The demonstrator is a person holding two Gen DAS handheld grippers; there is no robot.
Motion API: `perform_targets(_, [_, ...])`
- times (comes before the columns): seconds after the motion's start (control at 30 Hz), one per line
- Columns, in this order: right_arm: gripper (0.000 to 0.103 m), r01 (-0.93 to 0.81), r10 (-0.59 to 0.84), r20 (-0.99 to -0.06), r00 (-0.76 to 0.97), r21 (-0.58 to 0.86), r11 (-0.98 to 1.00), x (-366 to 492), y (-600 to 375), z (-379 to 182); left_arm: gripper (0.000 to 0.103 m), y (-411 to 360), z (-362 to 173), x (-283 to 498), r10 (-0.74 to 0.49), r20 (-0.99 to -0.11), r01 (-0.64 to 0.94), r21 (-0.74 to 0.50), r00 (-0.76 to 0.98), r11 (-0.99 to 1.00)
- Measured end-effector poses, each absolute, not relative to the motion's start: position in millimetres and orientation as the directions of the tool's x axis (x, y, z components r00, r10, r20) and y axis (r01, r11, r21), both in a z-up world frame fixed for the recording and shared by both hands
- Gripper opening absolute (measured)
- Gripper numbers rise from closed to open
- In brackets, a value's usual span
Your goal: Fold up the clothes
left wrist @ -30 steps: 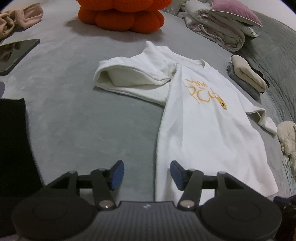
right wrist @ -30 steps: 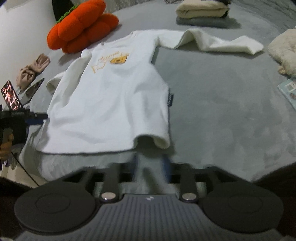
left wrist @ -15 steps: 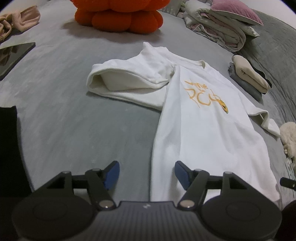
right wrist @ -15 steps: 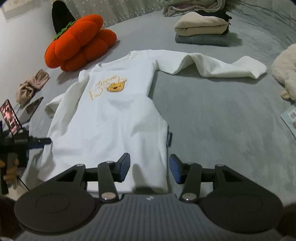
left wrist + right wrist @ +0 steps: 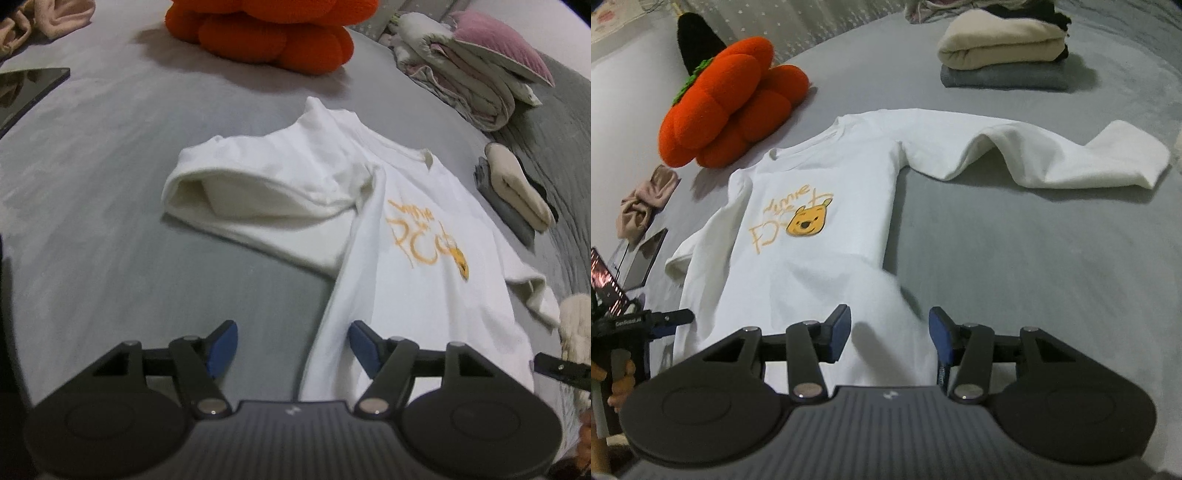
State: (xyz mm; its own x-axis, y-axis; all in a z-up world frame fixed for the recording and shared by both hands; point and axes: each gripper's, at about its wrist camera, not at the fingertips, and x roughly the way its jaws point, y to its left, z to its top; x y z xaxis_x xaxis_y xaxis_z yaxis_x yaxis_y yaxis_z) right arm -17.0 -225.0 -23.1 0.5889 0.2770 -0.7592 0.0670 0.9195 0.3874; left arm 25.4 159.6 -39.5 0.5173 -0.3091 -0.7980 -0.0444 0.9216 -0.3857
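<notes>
A grey bed (image 5: 1034, 258) carries a white long-sleeved shirt (image 5: 820, 229), spread flat, print up. The left claw (image 5: 291, 347) hangs open over the shirt's side edge near the hem; the right claw (image 5: 888, 330) hangs open above the hem's opposite corner, gripping nothing.

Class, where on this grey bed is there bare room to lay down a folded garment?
Bare grey patch right of the white shirt, below its outstretched sleeve. Another lies between the shirt's other sleeve and the tablet. Crowded near the pumpkin cushion and folded stack.
</notes>
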Motion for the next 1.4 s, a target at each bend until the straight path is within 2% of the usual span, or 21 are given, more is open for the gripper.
perform_targets(0.27, [0.051,0.165,0.293,-0.764,0.575,0.460,0.872,30,-242,-39,0.069,182,-49,59,-0.368,-0.754,-0.230,-0.556,0.545,0.799])
perform_targets(0.47, [0.051,0.190,0.294,-0.763,0.576,0.475,0.859,52,-248,-44,0.068,196,-39,62,-0.306,-0.750,-0.316,-0.560,0.587,0.766])
perform_targets(0.7, [0.055,0.166,0.325,-0.740,0.588,0.505,0.847,55,-254,-50,0.069,205,-25,55,-0.155,-0.792,-0.318,-0.405,0.591,0.857])
perform_targets(0.9, [0.058,0.153,0.346,-0.727,0.593,0.524,0.838,55,-256,-50,0.068,207,-35,49,-0.078,-0.808,-0.321,-0.318,0.585,0.892])
perform_targets(1.13, [0.064,0.139,0.338,-0.731,0.593,0.506,0.851,56,-251,-49,0.065,175,-46,47,-0.007,-0.761,-0.267,-0.236,0.649,0.934])
perform_targets(1.23, [0.065,0.128,0.326,-0.735,0.594,0.487,0.864,56,-247,-50,0.054,158,-49,47,0.041,-0.738,-0.251,-0.177,0.674,0.952])
perform_targets(1.33, [0.065,0.109,0.317,-0.740,0.593,0.464,0.879,57,-244,-50,0.040,148,-51,47,0.052,-0.713,-0.231,-0.157,0.699,0.960])
perform_targets(1.4, [0.065,0.095,0.311,-0.743,0.592,0.448,0.889,57,-241,-50,0.026,143,-53,46,0.066,-0.698,-0.226,-0.139,0.713,0.964])
